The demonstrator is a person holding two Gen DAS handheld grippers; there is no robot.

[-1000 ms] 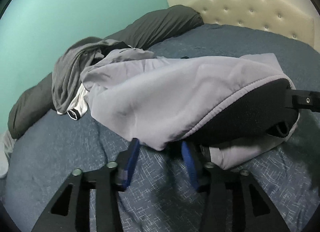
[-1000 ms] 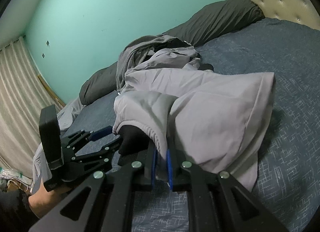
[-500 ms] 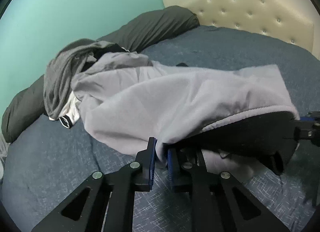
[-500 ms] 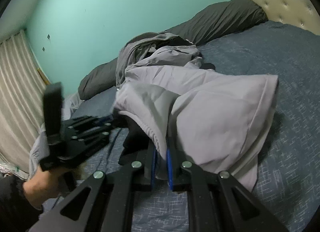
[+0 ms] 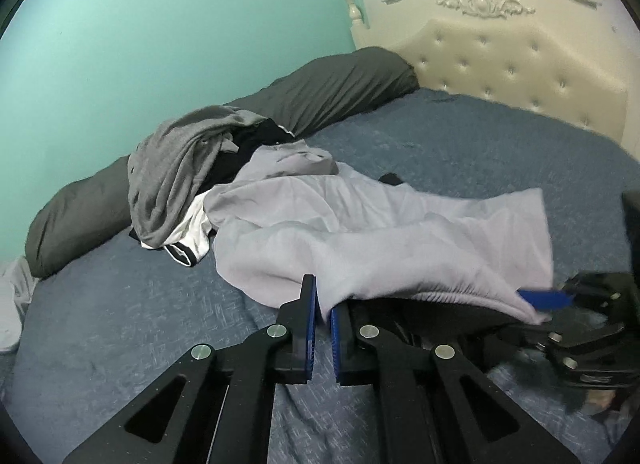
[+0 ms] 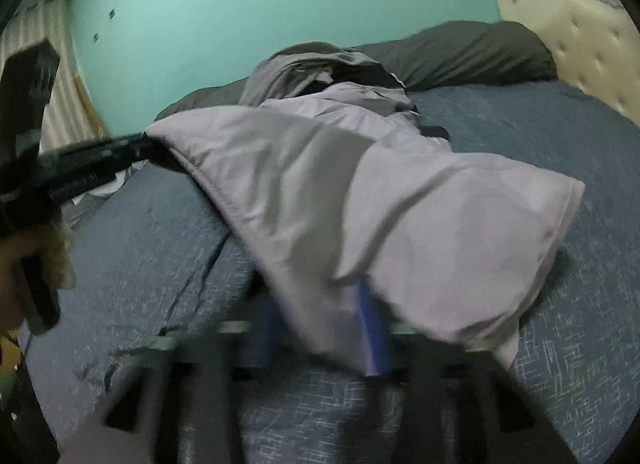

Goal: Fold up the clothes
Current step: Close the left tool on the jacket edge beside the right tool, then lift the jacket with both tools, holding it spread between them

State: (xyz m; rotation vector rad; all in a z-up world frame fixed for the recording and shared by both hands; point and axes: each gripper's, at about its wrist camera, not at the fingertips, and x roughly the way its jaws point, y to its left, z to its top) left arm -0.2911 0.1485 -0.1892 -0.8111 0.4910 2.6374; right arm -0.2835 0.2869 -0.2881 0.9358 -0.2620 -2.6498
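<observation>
Left gripper (image 5: 323, 322) pinches the lavender garment (image 5: 360, 232)'s hem; your right gripper (image 6: 320, 328) looks spread. Keep that edge taut, level.

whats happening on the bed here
A person with a handheld gripper in each hand is folding a light lavender garment on a blue bedspread. The left gripper is shut on the garment's near hem. The right gripper is blurred, its blue fingers spread apart with the cloth draped between them, so it appears open. A heap of unfolded grey and black clothes waits behind, beside a dark bolster.
</observation>
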